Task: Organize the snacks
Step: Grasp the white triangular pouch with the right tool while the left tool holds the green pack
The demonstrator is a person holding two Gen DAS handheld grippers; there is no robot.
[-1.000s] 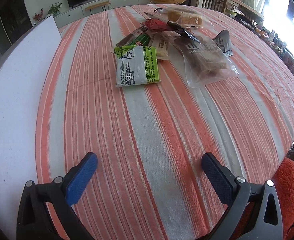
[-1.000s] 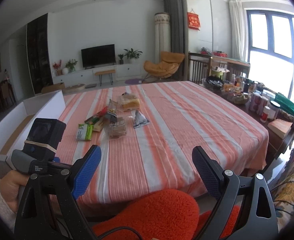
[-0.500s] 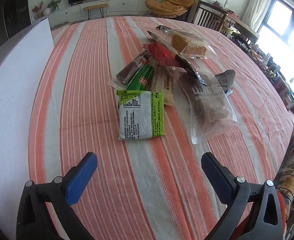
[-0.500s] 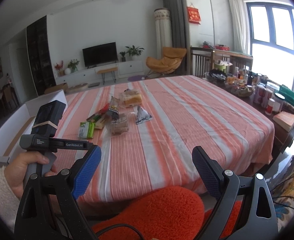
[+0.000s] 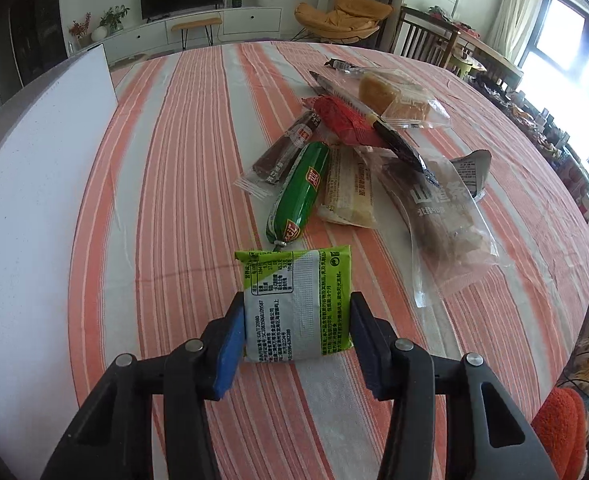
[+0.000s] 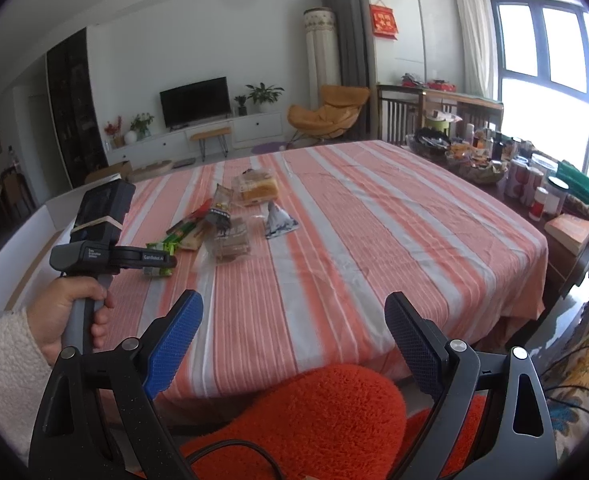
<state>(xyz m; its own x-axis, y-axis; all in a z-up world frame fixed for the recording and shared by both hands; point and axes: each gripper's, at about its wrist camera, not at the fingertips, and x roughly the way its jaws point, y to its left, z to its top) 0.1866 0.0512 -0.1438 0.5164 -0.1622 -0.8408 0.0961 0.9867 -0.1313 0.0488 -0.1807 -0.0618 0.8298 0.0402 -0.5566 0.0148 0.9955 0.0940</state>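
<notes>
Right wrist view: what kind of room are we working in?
Likely a home living and dining room: a television on a low cabinet, an orange lounge chair, and a dining table with a striped tablecloth.

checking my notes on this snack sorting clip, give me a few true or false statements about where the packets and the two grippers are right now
1. The left gripper has the flat green and white snack packet between its closing blue pads. True.
2. The right gripper holds a packet. False: its jaws stand wide with nothing between them.
3. The green sausage-shaped stick lies beyond the flat packet. True.
4. The snacks sit on a plain blue cloth. False: the tablecloth is striped orange and white.
5. The clear bag of brown pieces is inside the white box. False: it lies on the cloth.
</notes>
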